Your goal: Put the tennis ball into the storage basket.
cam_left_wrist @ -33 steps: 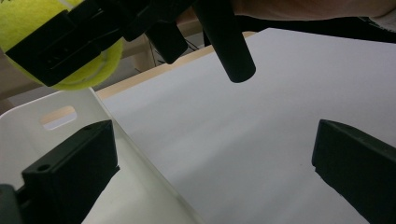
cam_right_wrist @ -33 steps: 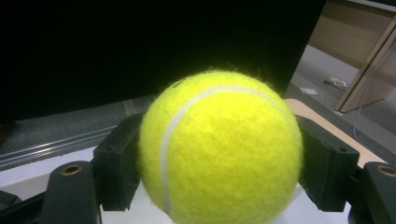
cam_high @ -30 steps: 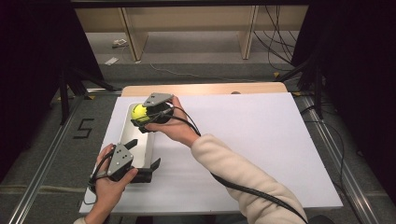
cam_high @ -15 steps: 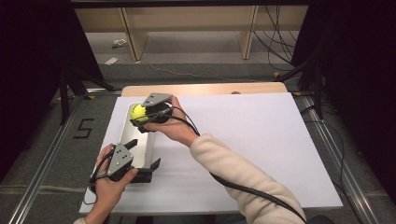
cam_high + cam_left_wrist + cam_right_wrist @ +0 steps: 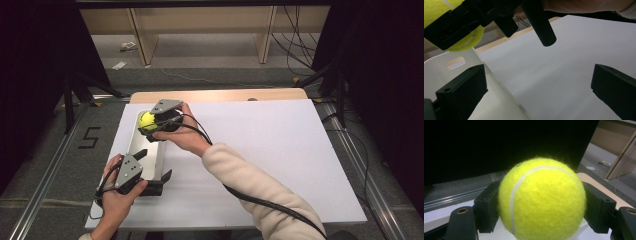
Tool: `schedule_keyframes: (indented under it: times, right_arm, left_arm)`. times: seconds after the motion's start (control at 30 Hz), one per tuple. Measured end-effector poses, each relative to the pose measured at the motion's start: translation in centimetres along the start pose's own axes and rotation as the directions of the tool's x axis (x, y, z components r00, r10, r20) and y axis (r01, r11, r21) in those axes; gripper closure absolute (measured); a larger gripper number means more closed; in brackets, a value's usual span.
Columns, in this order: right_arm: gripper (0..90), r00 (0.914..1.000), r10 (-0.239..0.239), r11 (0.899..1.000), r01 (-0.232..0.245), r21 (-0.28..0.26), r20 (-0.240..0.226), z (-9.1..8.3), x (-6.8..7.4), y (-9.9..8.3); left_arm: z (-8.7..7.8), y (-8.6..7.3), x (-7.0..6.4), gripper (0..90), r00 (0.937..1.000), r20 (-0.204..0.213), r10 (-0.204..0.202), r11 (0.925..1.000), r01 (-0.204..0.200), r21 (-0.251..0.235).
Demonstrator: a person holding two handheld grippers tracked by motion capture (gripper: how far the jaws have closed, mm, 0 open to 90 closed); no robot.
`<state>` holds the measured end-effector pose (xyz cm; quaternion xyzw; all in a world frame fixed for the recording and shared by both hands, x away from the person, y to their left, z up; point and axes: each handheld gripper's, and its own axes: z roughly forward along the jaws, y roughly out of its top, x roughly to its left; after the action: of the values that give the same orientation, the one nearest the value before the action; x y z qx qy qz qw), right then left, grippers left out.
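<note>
Almost nothing has changed over the last second: the right tongs (image 5: pixel 150 125) keep the yellow tennis ball (image 5: pixel 146 119) at the same spot over the far end of the white bin (image 5: pixel 161 159), and the left tongs (image 5: pixel 152 170) stay at the bin's near end. In the right gripper view the ball (image 5: pixel 541 201) sits squarely between the two black jaws, pressed on both sides, so the grip looks firm. In the left gripper view the left tongs (image 5: pixel 536 92) stand wide apart with nothing between them, one jaw inside the bin (image 5: pixel 456 62) and one outside over the white tabletop (image 5: pixel 549 75), straddling its side wall; whether they touch the wall I cannot tell. The ball (image 5: pixel 461 37) shows there above the bin's far end. The pause suggests the ball is poised for release into the bin, with the left hand (image 5: pixel 117 200) placed to steady it; the drop is not yet made.
</note>
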<state>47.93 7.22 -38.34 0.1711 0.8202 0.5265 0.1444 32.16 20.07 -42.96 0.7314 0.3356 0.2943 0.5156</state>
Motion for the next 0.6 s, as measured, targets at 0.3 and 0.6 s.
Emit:
schedule_keyframes:
  times: [0.3,0.6]
  right_arm:
    - [26.2,1.0000,0.002,1.000,-0.002,0.005,-0.007,0.36,0.10,-0.06]
    - [26.2,1.0000,0.002,1.000,-0.002,0.008,-0.007,0.65,0.14,0.04]
  left_arm:
    - [-0.01,0.00,0.00,0.0,1.0000,0.000,0.001,1.0000,-0.001,0.000]
    - [-0.03,0.01,0.01,0.0,1.0000,-0.001,0.000,1.0000,0.000,0.000]
